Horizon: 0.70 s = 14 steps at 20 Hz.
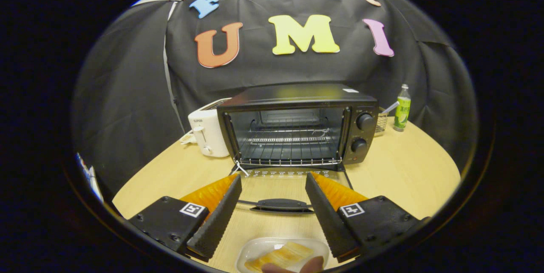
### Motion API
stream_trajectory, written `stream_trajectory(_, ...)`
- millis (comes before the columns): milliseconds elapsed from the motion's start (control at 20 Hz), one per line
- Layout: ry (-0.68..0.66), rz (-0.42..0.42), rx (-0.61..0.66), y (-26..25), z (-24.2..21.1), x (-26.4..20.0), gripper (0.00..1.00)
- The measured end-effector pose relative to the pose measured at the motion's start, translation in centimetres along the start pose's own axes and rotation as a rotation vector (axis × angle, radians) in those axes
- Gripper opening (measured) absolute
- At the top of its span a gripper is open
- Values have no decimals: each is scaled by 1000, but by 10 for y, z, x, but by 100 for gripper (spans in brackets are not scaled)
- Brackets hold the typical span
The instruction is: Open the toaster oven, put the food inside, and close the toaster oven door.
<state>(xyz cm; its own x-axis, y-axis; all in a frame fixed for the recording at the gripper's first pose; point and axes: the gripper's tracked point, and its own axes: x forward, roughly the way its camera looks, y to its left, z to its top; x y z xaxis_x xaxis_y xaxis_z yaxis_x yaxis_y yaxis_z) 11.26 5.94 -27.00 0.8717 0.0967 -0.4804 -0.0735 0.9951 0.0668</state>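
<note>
Gripper view: the tongs gape wide and empty above the desk, the oven just beyond them with its door dropped flat between the fingers. The food lies on a white plate beneath them, a fingertip at its rim.

The black toaster oven is standing open, door lying flat; toast is resting in a white dish between the spread fingers.
</note>
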Motion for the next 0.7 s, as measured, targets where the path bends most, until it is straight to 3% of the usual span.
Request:
stream_trajectory(400,-85,-4,11,8,-7,-79,100)
stream_trajectory(700,76,-76,71,4,-96,-79,100)
